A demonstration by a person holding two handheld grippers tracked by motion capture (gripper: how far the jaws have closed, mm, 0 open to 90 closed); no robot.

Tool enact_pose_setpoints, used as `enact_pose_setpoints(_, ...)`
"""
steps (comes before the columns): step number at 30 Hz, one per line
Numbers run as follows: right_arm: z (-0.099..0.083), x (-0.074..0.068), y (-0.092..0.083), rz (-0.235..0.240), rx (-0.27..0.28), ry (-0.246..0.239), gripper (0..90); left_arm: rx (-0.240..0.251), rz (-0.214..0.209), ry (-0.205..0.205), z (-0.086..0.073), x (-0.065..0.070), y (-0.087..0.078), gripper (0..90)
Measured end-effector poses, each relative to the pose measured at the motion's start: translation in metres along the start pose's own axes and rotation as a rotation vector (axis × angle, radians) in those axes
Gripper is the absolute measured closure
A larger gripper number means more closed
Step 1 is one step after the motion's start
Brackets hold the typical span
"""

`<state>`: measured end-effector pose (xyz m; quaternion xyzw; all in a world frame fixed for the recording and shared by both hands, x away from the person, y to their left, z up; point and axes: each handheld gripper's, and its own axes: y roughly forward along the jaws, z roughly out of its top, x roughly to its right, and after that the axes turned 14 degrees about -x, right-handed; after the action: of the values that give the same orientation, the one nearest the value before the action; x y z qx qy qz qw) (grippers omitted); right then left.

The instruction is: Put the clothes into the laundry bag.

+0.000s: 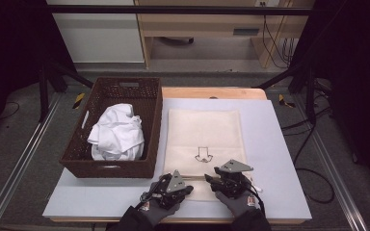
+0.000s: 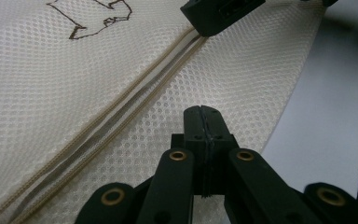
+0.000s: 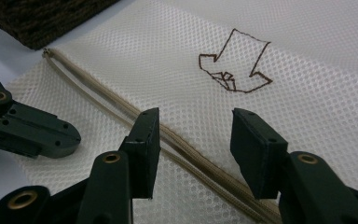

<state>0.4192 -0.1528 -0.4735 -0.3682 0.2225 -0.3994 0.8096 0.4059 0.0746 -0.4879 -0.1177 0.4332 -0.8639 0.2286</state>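
Black jaws of the left hand-held gripper point(image 2: 203, 122) stand pressed together over the near flap of the cream mesh laundry bag point(image 1: 204, 139); whether fabric is pinched between them cannot be told. Beside it, the right hand-held gripper point(image 3: 193, 140) is about half open, jaws straddling the bag's zipper point(image 3: 135, 116) with nothing gripped. Flat on the pale bench point(image 1: 279, 144), the bag bears a brown arrow mark point(image 1: 204, 155). Just to its left stands a brown wicker basket point(image 1: 125, 91) holding crumpled white cloth point(image 1: 117, 132).
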Motion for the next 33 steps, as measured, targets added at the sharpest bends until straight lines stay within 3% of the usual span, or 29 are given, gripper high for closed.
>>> enact_pose_setpoints(9, -0.001, -0.002, 0.010, -0.022, -0.061, -0.014, 63.1, 0.000, 0.005, 0.004, 0.000, 0.000, 0.000, 89.2)
enact_pose_setpoints(14, 0.001, 0.001, 0.012, -0.014, -0.054, -0.007, 68.5, -0.001, 0.001, 0.000, 0.000, 0.000, 0.000, 89.2)
enact_pose_setpoints(16, 0.001, 0.001, 0.012, -0.040, -0.048, -0.001, 70.4, -0.002, 0.002, 0.001, 0.000, 0.000, 0.000, 89.2)
enact_pose_setpoints(18, 0.001, 0.003, 0.012, -0.038, -0.052, 0.003, 72.2, -0.002, 0.001, 0.000, 0.000, 0.000, 0.000, 89.2)
enact_pose_setpoints(24, 0.000, 0.001, 0.014, -0.031, -0.067, -0.013, 73.9, -0.002, -0.001, -0.001, 0.000, 0.000, 0.000, 89.2)
enact_pose_setpoints(29, 0.000, 0.002, 0.015, -0.046, -0.072, -0.011, 84.4, -0.005, -0.003, -0.003, 0.000, -0.001, 0.000, 89.3)
enact_pose_setpoints(33, 0.001, 0.005, 0.014, -0.030, -0.068, 0.002, 87.8, -0.004, -0.002, -0.003, 0.001, -0.001, 0.000, 89.4)
